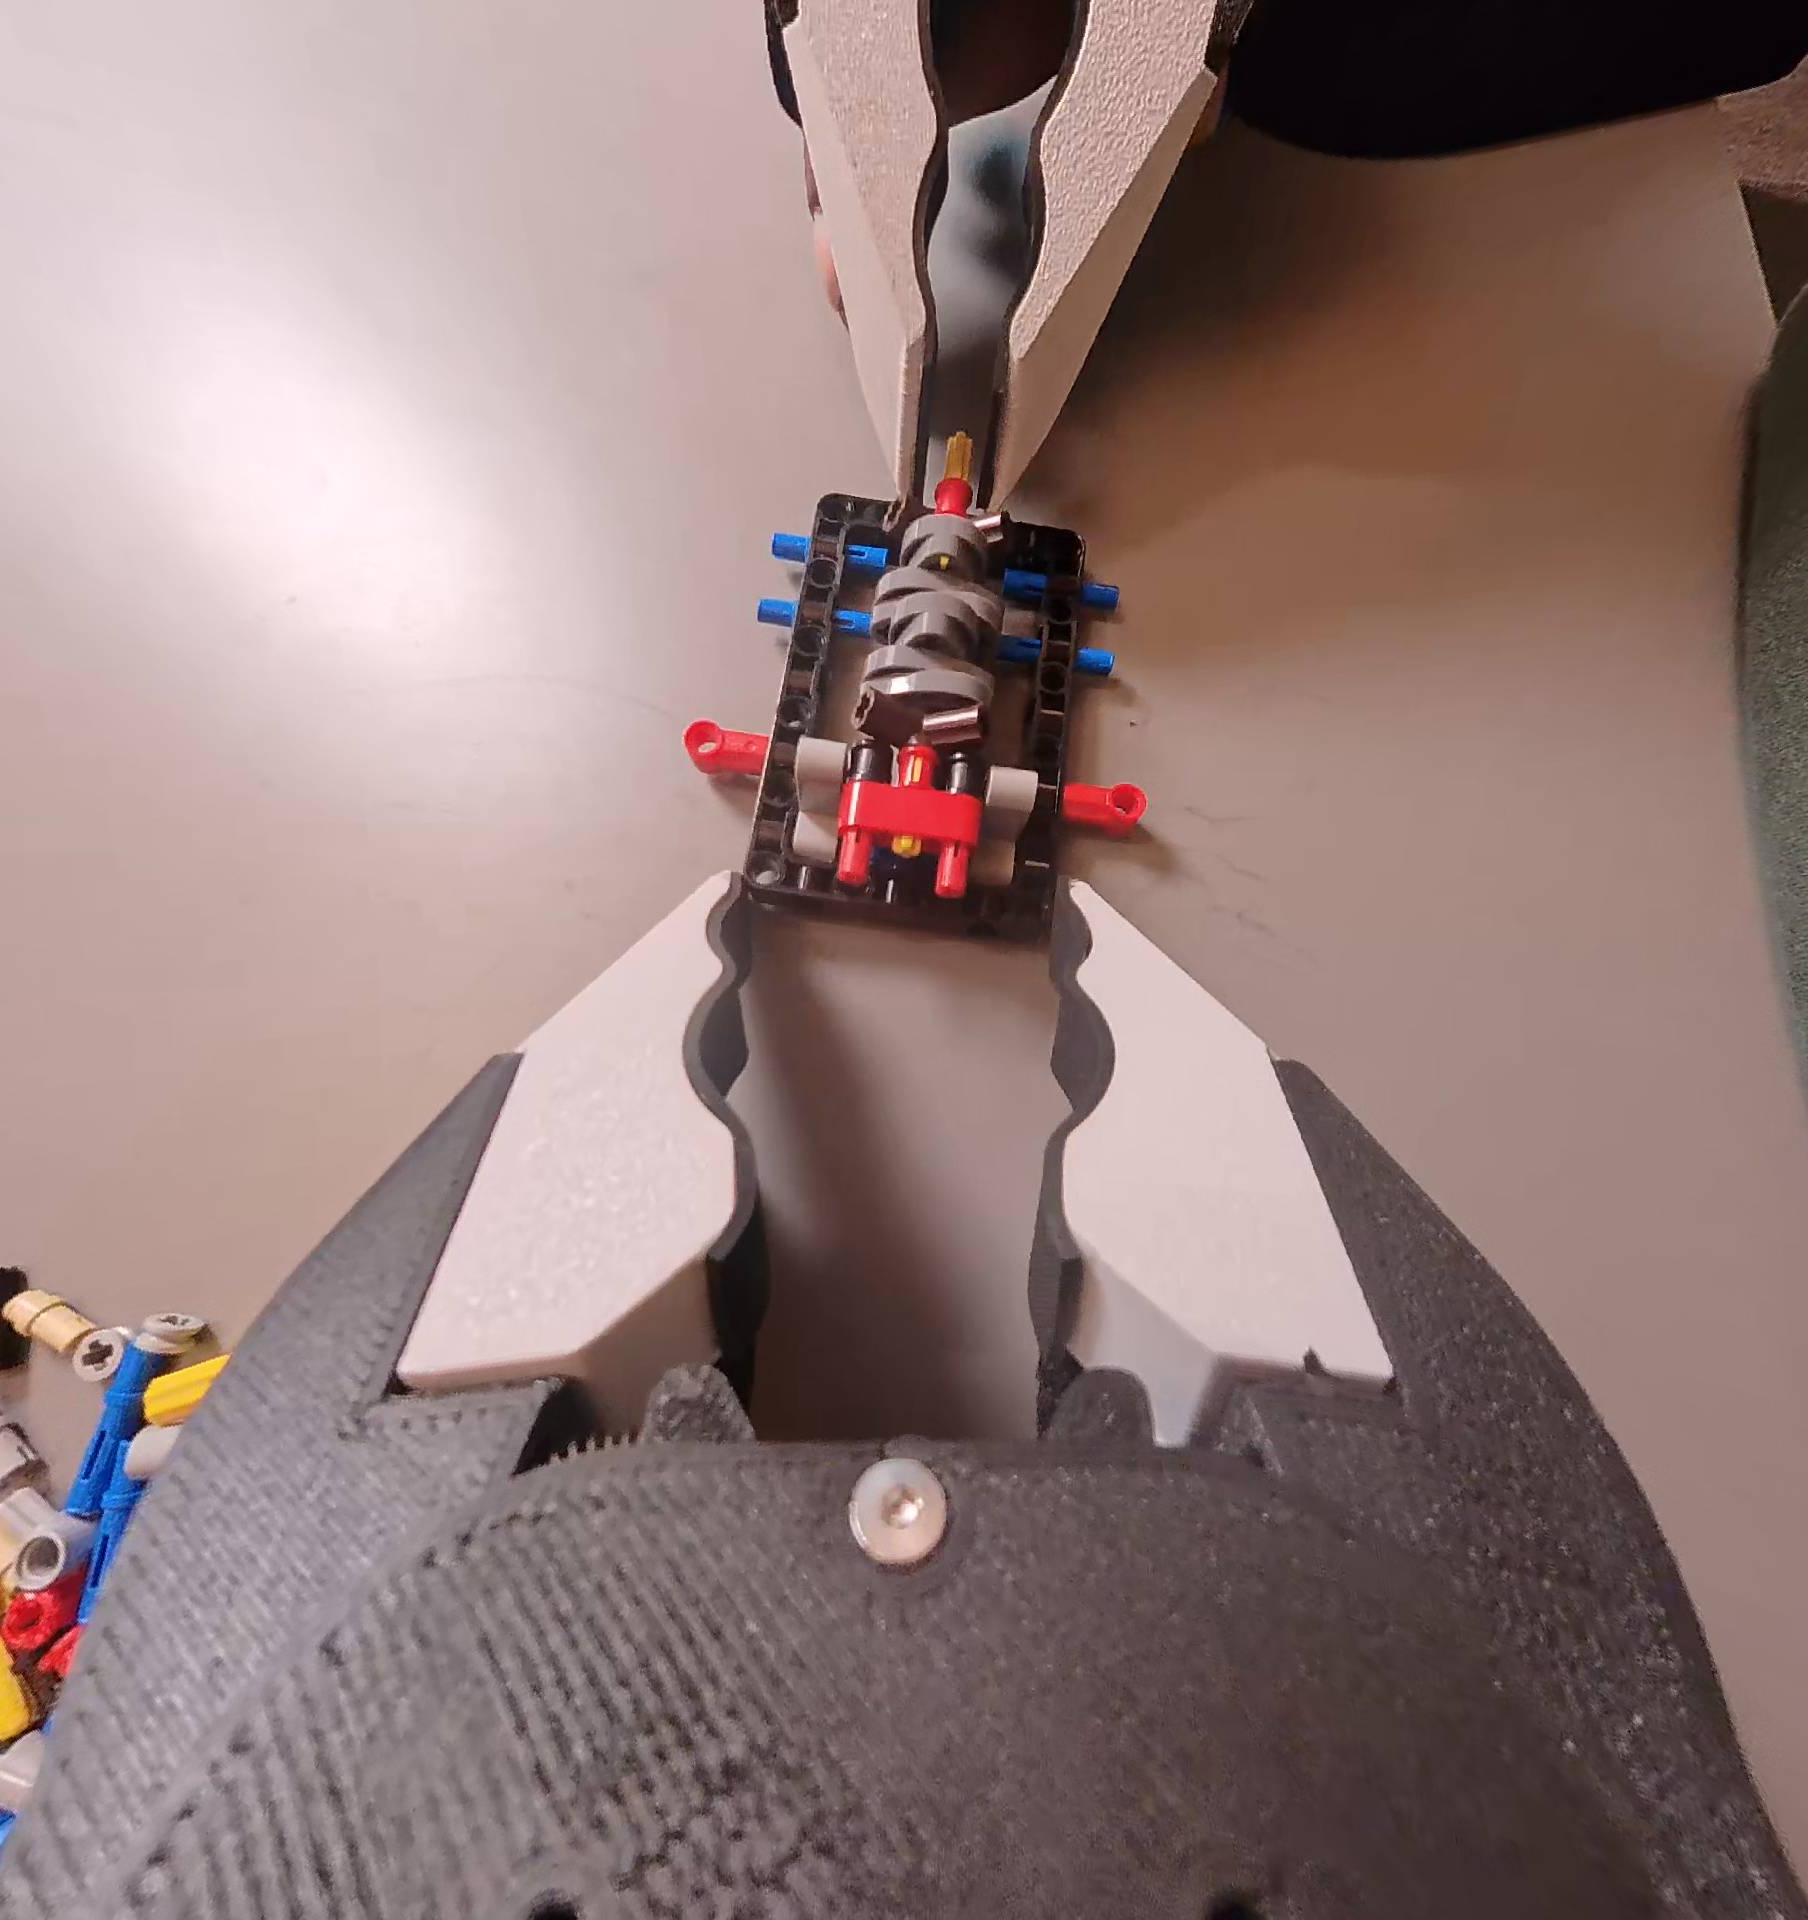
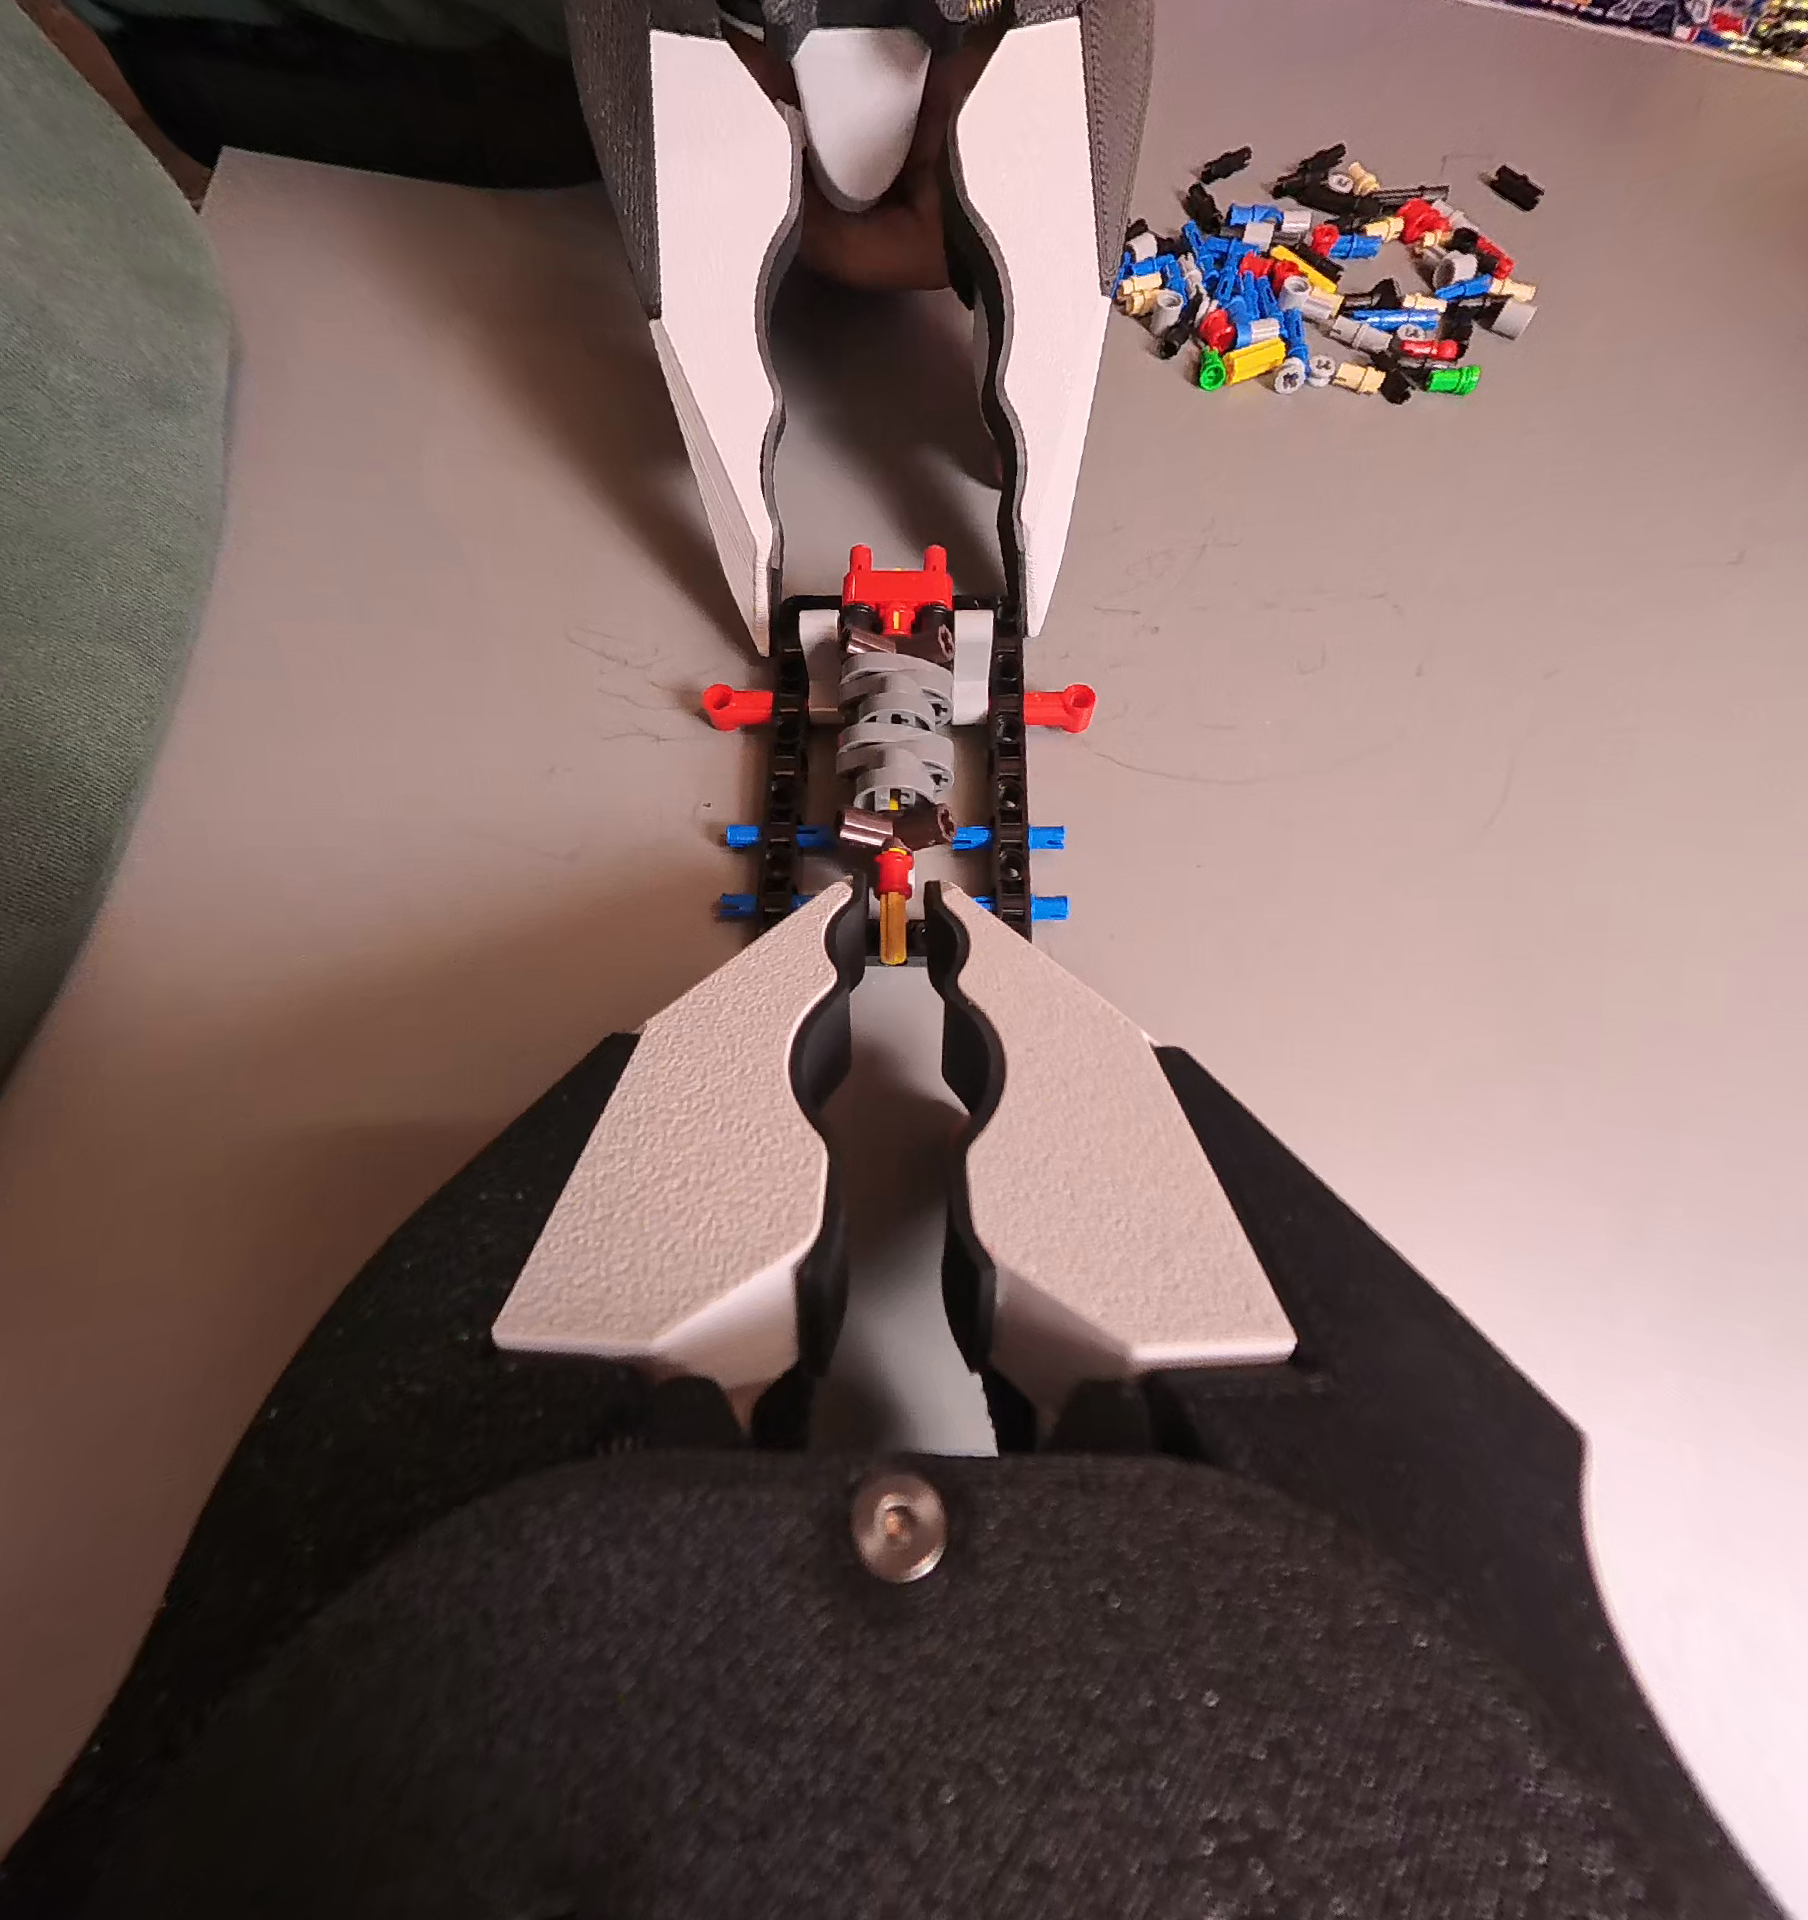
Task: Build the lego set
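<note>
Left gripper (image 1: 895, 899) spread wide, clasping the black lego frame (image 2: 1006, 727) end on the grey table (image 2: 1399, 935), right gripper (image 2: 892, 894) narrowed around its yellow axle (image 2: 891, 930), untouched, loose lego pieces (image 2: 1326, 286) near the far edge.

Lego frame (image 2: 900, 758) on table (image 2: 360, 727) between both grippers, loose pieces (image 2: 1326, 281) aside
</note>
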Tool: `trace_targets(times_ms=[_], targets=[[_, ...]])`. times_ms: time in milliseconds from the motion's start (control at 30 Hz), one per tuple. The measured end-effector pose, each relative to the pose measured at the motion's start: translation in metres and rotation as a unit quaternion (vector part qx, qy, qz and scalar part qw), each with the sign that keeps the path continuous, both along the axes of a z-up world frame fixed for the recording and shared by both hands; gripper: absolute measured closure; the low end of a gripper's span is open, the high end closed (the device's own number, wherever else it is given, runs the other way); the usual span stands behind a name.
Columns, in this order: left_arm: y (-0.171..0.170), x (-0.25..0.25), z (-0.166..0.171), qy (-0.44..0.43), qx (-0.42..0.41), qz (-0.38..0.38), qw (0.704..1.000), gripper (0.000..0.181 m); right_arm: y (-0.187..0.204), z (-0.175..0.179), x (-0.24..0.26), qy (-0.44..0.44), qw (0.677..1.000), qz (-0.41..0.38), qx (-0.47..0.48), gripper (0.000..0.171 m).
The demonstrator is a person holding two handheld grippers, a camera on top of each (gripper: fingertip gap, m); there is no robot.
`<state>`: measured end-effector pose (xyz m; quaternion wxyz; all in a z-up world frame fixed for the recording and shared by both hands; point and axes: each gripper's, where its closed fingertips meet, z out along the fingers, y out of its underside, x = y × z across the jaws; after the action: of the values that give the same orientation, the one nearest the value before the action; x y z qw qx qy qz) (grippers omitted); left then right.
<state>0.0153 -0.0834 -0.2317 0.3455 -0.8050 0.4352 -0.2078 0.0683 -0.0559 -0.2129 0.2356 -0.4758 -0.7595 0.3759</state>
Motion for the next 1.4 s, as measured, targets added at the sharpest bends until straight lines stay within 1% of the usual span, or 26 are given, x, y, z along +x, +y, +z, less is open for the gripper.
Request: trace_targets(times_ms=[167, 267, 367, 500, 633, 767, 1133, 1400], targets=[[-0.0007, 0.0003, 0.0002, 0.0, -0.002, 0.001, 1.0, 0.124, -0.0005, 0.0001, 0.0004, 0.0, 1.0, 0.001, 0.001, 0.162], [-0.0022, 0.0, 0.0044, -0.012, -0.009, 0.001, 1.0, 0.114, -0.0007, 0.0001, 0.0012, 0.0, 1.0, 0.002, 0.002, 0.162], [-0.0001, -0.0036, 0.0079, -0.014, -0.001, 0.001, 1.0, 0.112, -0.0008, 0.0003, 0.0016, 0.0, 1.0, 0.002, 0.001, 0.162], [0.0005, -0.0046, 0.0008, -0.007, -0.011, -0.02, 1.0, 0.105, -0.0009, 0.0003, 0.0015, 0.0, 1.0, 0.004, -0.002, 0.162], [0.0018, -0.0059, 0.0021, -0.016, -0.025, -0.04, 0.999, 0.107, -0.0014, 0.0004, 0.0015, 0.0, 1.0, 0.006, -0.003, 0.163], [0.0009, -0.0054, 0.0006, -0.001, -0.017, -0.051, 0.999, 0.11, -0.0011, 0.0005, 0.0013, 0.0, 1.0, 0.006, -0.004, 0.163], [-0.0028, -0.003, 0.0, 0.011, -0.002, -0.056, 0.998, 0.124, -0.0006, 0.0003, 0.0009, 0.001, 1.0, 0.005, -0.001, 0.165], [-0.0032, -0.0025, -0.0001, 0.013, -0.001, -0.055, 0.998, 0.125, -0.0009, 0.0002, 0.0005, 0.0, 1.0, 0.004, 0.001, 0.166]])
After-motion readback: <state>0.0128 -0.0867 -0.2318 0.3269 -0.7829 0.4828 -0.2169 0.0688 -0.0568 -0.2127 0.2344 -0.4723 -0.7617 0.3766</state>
